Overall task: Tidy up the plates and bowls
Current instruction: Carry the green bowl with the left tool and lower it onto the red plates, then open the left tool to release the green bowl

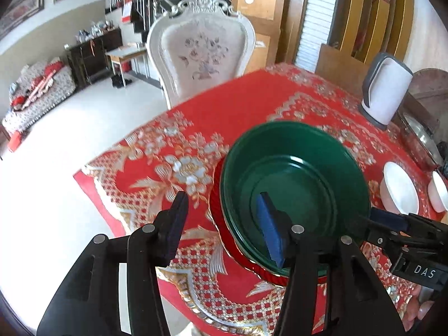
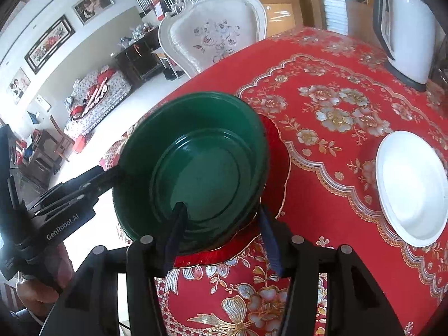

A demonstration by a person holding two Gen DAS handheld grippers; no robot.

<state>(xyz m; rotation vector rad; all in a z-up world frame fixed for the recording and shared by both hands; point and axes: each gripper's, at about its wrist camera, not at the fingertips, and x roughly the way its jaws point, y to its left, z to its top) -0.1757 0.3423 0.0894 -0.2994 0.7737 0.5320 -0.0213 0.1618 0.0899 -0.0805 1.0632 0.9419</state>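
A dark green bowl (image 1: 294, 187) sits stacked in green dishes on a red plate (image 1: 221, 240) on the red floral tablecloth. My left gripper (image 1: 224, 224) is open, straddling the bowl's left rim, one finger inside, one outside. My right gripper (image 2: 221, 235) is open, straddling the near rim of the green bowl (image 2: 201, 165), one finger inside; the red plate (image 2: 277, 151) shows beneath. Each gripper shows in the other's view: the right gripper (image 1: 392, 224) and the left gripper (image 2: 92, 179). A white bowl (image 1: 400, 187) stands to the right; it shows in the right wrist view (image 2: 411, 184).
A second white bowl (image 1: 438, 193) stands at the far right. A white kettle (image 1: 383, 89) stands at the back right of the table, also seen in the right wrist view (image 2: 406, 33). A white floral chair (image 1: 201, 47) stands behind the table edge. A metal dish (image 1: 420, 137) lies beside the kettle.
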